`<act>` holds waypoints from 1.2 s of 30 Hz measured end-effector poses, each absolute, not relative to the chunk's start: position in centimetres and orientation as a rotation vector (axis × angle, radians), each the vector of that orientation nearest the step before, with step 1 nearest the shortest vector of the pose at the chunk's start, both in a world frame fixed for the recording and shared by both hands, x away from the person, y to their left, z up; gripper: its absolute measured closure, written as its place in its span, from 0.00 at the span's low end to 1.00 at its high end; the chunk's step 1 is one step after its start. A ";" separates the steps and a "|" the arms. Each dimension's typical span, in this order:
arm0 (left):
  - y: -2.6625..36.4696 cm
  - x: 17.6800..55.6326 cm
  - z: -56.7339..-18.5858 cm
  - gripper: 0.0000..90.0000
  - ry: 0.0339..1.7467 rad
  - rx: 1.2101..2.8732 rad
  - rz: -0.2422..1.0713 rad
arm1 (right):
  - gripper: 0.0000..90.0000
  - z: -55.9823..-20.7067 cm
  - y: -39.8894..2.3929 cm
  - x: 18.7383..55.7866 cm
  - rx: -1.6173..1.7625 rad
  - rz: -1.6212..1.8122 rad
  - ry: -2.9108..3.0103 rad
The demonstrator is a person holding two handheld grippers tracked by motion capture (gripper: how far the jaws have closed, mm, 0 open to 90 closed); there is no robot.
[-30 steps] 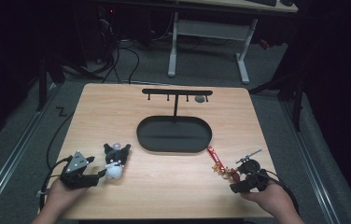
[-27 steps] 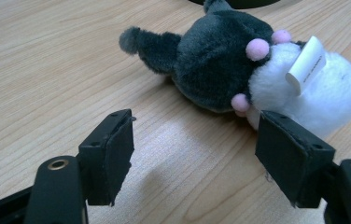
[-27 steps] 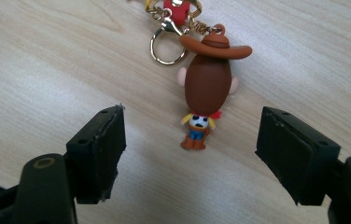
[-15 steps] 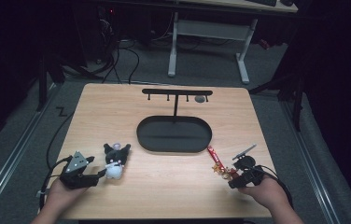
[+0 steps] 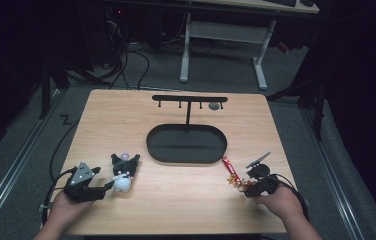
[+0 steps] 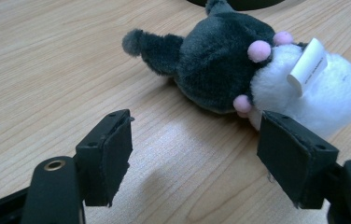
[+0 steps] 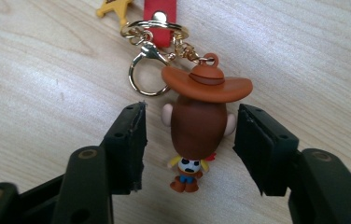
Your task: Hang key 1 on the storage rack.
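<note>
Cowboy keychain (image 7: 197,126): lies flat on the worktop (image 5: 176,200) near its front right, hat pointing away from the right claw, red strap (image 7: 160,18) and gold clasp ring (image 7: 142,74) beyond the hat.
Right claw (image 7: 188,144): jaws have just been closing; figure's head sits between them, a narrow gap on each side, pads not yet pressing.
Plush toy (image 6: 248,70): black and white, on its side at the front left, white tag showing.
Left claw (image 6: 211,158): jaws wide apart, just short of the plush, nothing held.
Black oval tray (image 5: 186,144): mid-worktop, hook stand (image 5: 188,102) behind it.
</note>
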State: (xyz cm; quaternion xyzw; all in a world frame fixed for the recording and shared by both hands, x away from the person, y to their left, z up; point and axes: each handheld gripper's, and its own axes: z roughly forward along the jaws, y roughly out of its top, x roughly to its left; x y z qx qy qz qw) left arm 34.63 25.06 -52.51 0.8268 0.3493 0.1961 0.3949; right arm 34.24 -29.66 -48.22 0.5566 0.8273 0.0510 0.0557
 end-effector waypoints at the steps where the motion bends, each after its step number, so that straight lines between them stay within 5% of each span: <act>1: 25.1 34.6 -52.5 0.30 0.886 2.097 0.497 | 0.52 -48.5 -29.6 34.3 1.694 0.150 2.521; 15: 25.0 34.7 -52.6 0.29 0.886 2.107 0.496 | 0.62 -48.5 -29.6 34.3 1.701 0.135 2.525; 36: 25.0 34.6 -52.6 0.30 0.881 2.104 0.493 | 0.62 -42.4 -28.4 33.1 1.618 0.166 2.518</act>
